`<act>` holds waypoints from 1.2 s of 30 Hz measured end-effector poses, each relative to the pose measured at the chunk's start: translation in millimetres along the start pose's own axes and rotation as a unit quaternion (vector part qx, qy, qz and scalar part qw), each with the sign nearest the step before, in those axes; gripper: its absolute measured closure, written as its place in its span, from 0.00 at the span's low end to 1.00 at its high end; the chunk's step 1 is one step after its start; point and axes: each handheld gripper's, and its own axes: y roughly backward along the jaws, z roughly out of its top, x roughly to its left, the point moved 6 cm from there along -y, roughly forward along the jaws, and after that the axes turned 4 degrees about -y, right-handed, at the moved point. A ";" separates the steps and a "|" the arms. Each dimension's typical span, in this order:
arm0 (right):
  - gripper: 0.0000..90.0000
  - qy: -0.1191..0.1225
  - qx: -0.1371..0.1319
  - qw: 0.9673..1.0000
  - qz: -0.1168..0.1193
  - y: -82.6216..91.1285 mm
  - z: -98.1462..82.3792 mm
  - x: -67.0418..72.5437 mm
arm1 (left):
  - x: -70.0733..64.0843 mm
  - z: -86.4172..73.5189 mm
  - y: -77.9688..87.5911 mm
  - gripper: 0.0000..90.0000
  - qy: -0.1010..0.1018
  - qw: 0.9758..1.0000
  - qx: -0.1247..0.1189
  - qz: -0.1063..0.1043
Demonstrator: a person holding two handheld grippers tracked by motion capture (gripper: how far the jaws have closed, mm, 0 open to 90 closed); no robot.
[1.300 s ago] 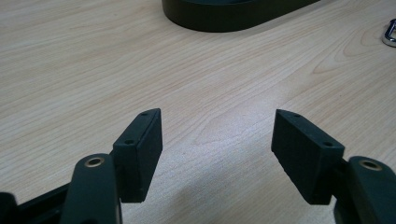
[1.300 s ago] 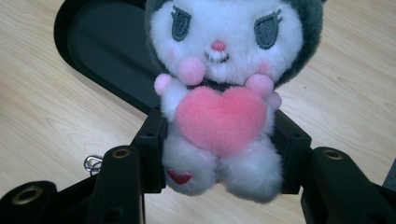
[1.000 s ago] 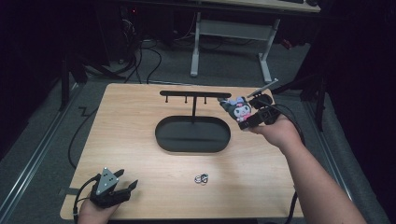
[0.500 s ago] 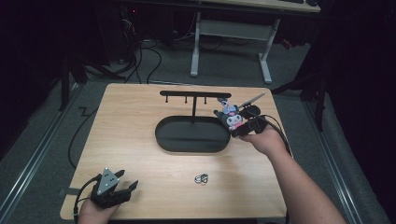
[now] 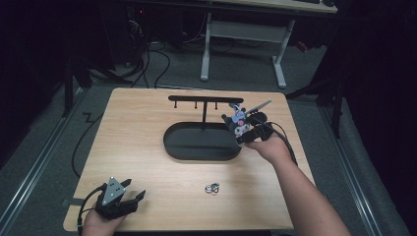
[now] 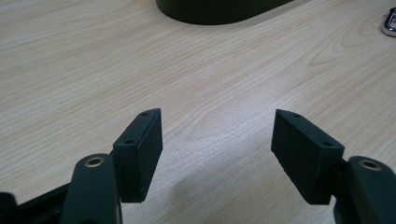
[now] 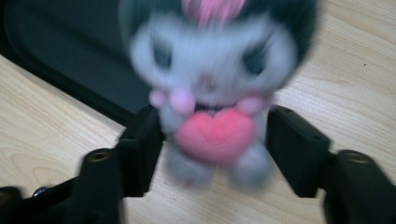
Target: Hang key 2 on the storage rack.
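A small grey plush doll (image 5: 238,119) with black ears and a pink heart (image 7: 214,133) sits between the jaws of my right gripper (image 5: 242,129), which is shut on it. It hangs just over the right end of a black oval base (image 5: 196,142), below the hooked crossbar (image 5: 205,99) of a black stand. In the right gripper view the doll (image 7: 210,70) is blurred, with one jaw at each of its sides. At the table's front left corner my left gripper (image 5: 132,196) rests open, and nothing lies between its pads (image 6: 140,144).
Small metal rings (image 5: 212,188) lie on the wooden table (image 5: 137,128) in front of the base; one ring's edge (image 6: 390,23) shows at the far right of the left gripper view. Desk legs and cables stand on the floor behind the table.
My right gripper has carried the doll left and slightly down, from beyond the stand's right end to the right edge of the oval base. The left gripper has stayed put.
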 end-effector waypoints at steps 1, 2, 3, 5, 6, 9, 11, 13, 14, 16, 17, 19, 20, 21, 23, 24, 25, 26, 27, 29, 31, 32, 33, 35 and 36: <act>0.35 -0.004 -0.002 1.000 -0.001 -0.5 -0.1 -0.3 | 0.0 -0.1 -0.2 0.38 0.000 1.000 0.000 0.000; 0.33 -0.009 -0.004 1.000 -0.001 -0.5 -0.6 -1.0 | 0.0 -0.1 -0.3 0.38 0.000 1.000 0.000 0.000; 0.33 -0.007 -0.006 1.000 -0.002 0.0 -1.1 -1.7 | -0.2 0.0 -0.4 0.38 0.000 1.000 0.000 0.000; 0.33 -0.007 -0.011 1.000 0.000 2.1 -3.8 -2.1 | -0.4 0.2 -0.5 0.38 0.000 1.000 0.000 -0.001; 0.34 -0.006 -0.012 1.000 -0.002 3.8 -6.2 -2.1 | -0.5 0.3 -0.5 0.38 0.000 1.000 0.001 -0.001; 0.39 0.006 -0.026 1.000 0.006 7.1 -17.1 1.1 | -1.1 0.5 -1.2 0.38 0.001 1.000 0.002 -0.004; 0.43 0.019 -0.040 0.999 0.012 8.6 -28.2 4.3 | -1.6 0.8 -1.7 0.39 0.000 1.000 0.003 -0.007; 0.46 0.025 -0.048 0.998 0.013 8.3 -39.0 6.7 | -2.6 0.9 -2.4 0.39 0.002 1.000 0.004 -0.008; 0.48 0.039 -0.061 0.997 0.017 6.5 -53.5 11.6 | -3.4 1.0 -2.6 0.39 0.002 1.000 0.005 -0.009; 0.48 0.042 -0.064 0.997 0.017 5.5 -58.4 12.6 | -4.3 1.1 -2.6 0.40 0.003 1.000 0.006 -0.011; 0.50 0.047 -0.074 0.996 0.015 4.0 -66.4 13.8 | -4.9 1.2 -2.7 0.40 0.003 1.000 0.007 -0.011; 0.51 0.043 -0.092 0.995 0.023 2.2 -79.2 15.6 | -5.9 1.5 -2.7 0.40 0.003 1.000 0.007 -0.012; 0.51 0.038 -0.107 0.993 0.025 1.0 -87.2 15.9 | -6.2 1.6 -2.7 0.40 0.005 1.000 0.008 -0.013; 0.52 0.036 -0.116 0.992 0.023 0.3 -92.0 15.6 | -6.6 1.8 -2.7 0.41 0.006 1.000 0.009 -0.014; 0.51 0.035 -0.139 0.989 0.018 -2.9 -106.7 14.5 | -8.0 2.5 -3.0 0.41 0.009 1.000 0.009 -0.016; 0.51 0.029 -0.149 0.988 0.018 -4.2 -113.6 14.3 | -8.7 2.8 -3.3 0.41 0.011 1.000 0.010 -0.017; 0.52 0.027 -0.159 0.987 0.022 -5.6 -120.3 14.4 | -9.4 3.0 -3.5 0.42 0.011 1.000 0.010 -0.018; 0.52 0.025 -0.166 0.986 0.021 -6.7 -125.6 14.5 | -10.5 3.1 -4.0 0.42 0.013 1.000 0.011 -0.021; 0.53 0.025 -0.175 0.984 0.021 -8.0 -132.3 14.5 | -11.7 3.1 -4.6 0.42 0.014 1.000 0.012 -0.022; 0.54 0.029 -0.192 0.981 0.018 -10.1 -143.0 13.6 | -14.5 3.4 -5.4 0.44 0.011 1.000 0.015 -0.025; 0.54 0.024 -0.208 0.978 0.018 -11.4 -156.4 12.1 | -17.6 4.4 -6.5 0.45 0.008 0.999 0.016 -0.029; 0.54 0.015 -0.234 0.972 0.020 -13.2 -169.1 8.4 | -19.3 4.7 -7.1 0.49 0.007 0.999 0.017 -0.031; 0.54 0.015 -0.234 0.972 0.020 -13.2 -169.1 8.4 | -20.7 4.9 -7.9 0.49 0.007 0.999 0.018 -0.034; 0.51 -0.016 -0.223 0.973 0.055 -11.5 -182.6 0.2 | -25.9 6.2 -11.4 0.52 0.012 0.999 0.025 -0.041; 0.51 -0.016 -0.223 0.973 0.055 -11.5 -182.6 0.2 | -28.0 7.2 -13.0 0.52 0.014 0.999 0.027 -0.045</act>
